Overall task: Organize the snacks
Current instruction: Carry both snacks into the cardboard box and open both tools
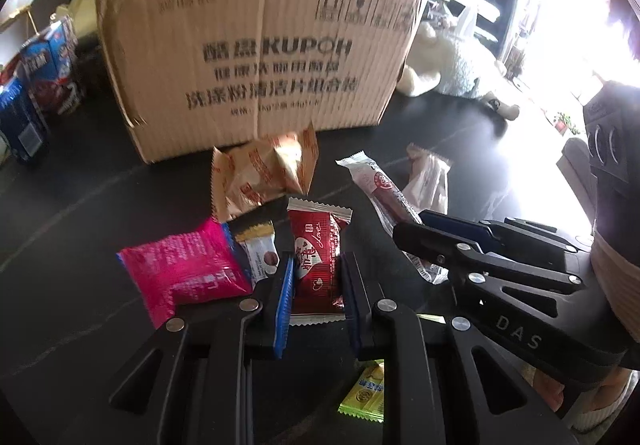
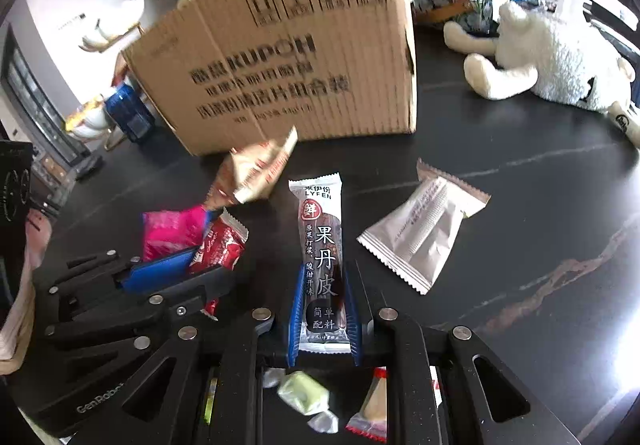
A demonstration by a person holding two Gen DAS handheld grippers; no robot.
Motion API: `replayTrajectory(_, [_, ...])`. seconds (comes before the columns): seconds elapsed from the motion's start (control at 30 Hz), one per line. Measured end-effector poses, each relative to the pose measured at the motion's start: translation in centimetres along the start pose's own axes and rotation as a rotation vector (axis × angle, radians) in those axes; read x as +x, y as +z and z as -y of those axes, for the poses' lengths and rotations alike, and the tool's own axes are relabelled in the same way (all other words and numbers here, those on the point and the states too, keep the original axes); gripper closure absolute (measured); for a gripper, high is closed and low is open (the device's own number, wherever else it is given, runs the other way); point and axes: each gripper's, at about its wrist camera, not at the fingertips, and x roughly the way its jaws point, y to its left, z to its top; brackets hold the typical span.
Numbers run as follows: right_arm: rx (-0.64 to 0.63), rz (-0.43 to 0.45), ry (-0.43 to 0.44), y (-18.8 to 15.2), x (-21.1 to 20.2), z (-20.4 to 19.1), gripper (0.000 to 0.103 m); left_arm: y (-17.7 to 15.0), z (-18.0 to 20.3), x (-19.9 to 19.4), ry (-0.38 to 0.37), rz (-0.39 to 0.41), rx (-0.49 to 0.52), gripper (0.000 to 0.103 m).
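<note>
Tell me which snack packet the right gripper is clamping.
The long fruit-leather strip, printed with large Chinese characters; the red packet sits in the left gripper instead.

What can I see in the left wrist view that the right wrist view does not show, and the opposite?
Only the left wrist view shows the blue milk cartons and the yellow-green packet.

Only the right wrist view shows the green wrapped candy.

Both show the cardboard box, the pink packet, the red snack in the left gripper, and the long fruit strip in the right gripper.
</note>
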Motion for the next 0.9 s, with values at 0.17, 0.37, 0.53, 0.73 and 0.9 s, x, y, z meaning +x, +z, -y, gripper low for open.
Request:
replayTrajectory(0.17, [-0.01,0.064,0.018,0.4,-2.1,-1.0,0.083,0.6,0.1,-2.1,0.004,0.046,-0.004,0.08])
replayTrajectory(0.37, [-0.029,0.132,0.025,1.9,-4.4,-2.3,0.083,1.7,-0.2,-4.9,0.02,0.104,-0.011,0.08])
replayTrajectory(0.53, [-0.026,0.172,0.02,3.0,-6.1,-3.0,0.083,3.0,-0.9,-7.9,0.039,0.166,-0.003,0.08])
replayTrajectory(0.73, [-0.048,0.229,0.015,5.0,-8.6,-4.5,0.083,4.9,-1.0,-11.1,0.066,0.245,0.024,0.08])
replayTrajectory(0.9, [-0.077,0.276,0.0,7.1,-10.5,-5.9,0.083,7.2,-1.6,-13.1,0.066,0.271,0.033,0.08])
